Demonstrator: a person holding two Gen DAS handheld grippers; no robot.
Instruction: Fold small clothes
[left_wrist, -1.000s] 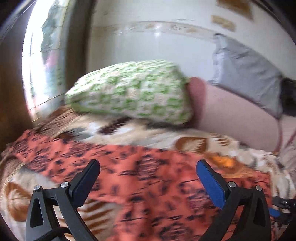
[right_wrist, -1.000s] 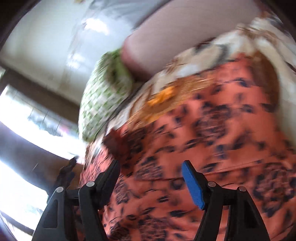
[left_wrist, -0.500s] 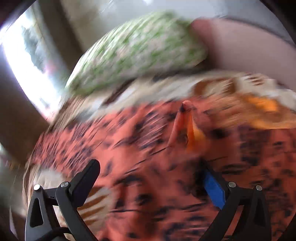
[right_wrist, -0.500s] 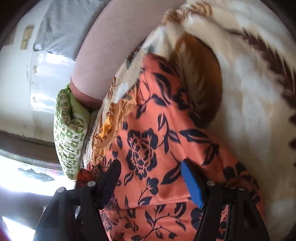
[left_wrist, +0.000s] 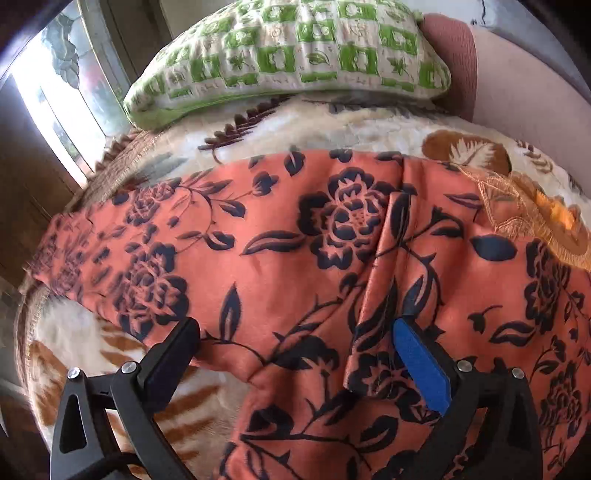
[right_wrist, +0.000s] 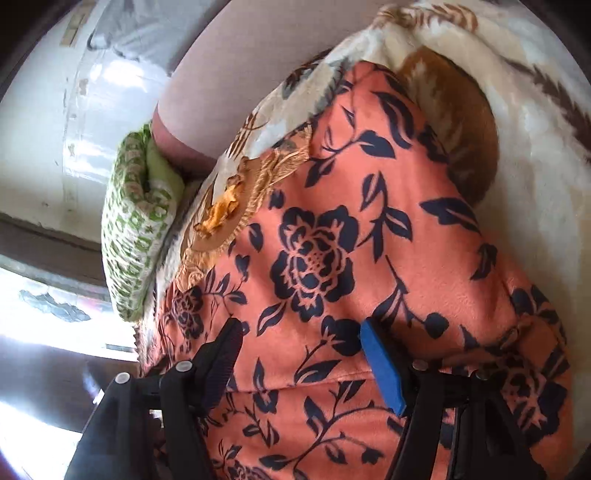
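Observation:
An orange garment with dark navy flowers (left_wrist: 295, 251) lies spread on a cream and brown blanket (left_wrist: 332, 129). A raised fold runs down it near my left gripper's blue finger. Gold embroidered trim (left_wrist: 517, 206) shows at its far right edge. My left gripper (left_wrist: 295, 336) is open, close over the garment's near part, holding nothing. In the right wrist view the same garment (right_wrist: 332, 240) fills the frame, and my right gripper (right_wrist: 299, 336) is open just above it, holding nothing.
A green and white checked pillow (left_wrist: 288, 55) lies at the head of the bed, with a pink bolster (left_wrist: 517, 81) beside it. A bright window (left_wrist: 62, 92) is at the left. The pillow also shows in the right wrist view (right_wrist: 136, 229).
Both grippers have dropped closer to the garment and tilted down. The left view swung from the pillow and wall onto the cloth, where a fold has appeared. Both stay open.

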